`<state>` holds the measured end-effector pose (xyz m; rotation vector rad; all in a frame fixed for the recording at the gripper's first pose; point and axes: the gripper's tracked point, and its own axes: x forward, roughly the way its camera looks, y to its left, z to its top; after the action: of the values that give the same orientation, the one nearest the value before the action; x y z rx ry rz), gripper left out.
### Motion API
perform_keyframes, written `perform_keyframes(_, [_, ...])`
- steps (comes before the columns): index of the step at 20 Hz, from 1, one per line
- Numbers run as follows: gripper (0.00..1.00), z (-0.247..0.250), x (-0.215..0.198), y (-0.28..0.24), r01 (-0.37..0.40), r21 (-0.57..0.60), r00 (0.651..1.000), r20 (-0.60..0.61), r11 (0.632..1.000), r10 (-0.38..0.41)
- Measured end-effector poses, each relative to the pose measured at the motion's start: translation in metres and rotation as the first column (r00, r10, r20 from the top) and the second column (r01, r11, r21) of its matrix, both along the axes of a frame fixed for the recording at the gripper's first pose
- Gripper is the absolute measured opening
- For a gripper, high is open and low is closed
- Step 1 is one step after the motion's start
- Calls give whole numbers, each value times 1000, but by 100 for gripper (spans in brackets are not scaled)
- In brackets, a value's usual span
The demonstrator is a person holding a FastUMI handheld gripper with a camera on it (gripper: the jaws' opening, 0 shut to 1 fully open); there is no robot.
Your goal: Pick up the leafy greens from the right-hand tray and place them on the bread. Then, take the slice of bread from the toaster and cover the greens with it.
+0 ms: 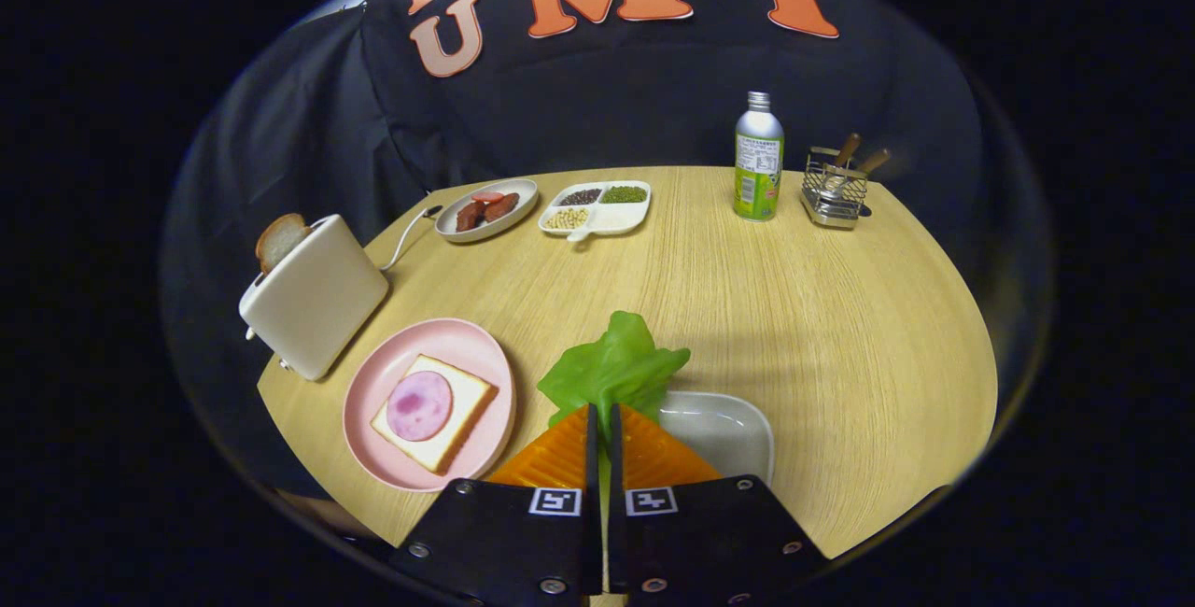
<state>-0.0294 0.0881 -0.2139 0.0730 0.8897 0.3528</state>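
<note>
with its two orange fingers (pixel 560 453) pressed nearly together on the stem of the leafy greens (pixel 613 369), the gripper (pixel 602 420) holds the leaf just ahead of its tips, over the near edge of the white tray (pixel 724 430). the first step looks to be in hand: greens gripped, not yet delivered. the next move would seem to call for a carry left to the pink plate (pixel 373 392), where the bread (pixel 457 402) lies flat under a round slice of ham (pixel 420 404). the leaf is bright green, crinkled and fanned out, likely floppy. beyond the plate, the toaster (pixel 313 294) holds the second slice of bread (pixel 279 238), upright in its slot, on the wooden table (pixel 794 308).
</note>
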Motion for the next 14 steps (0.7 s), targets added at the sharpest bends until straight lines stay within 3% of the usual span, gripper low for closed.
perform_keyframes(14, [3,24,-24,122,-247,111,969,15,963,247])
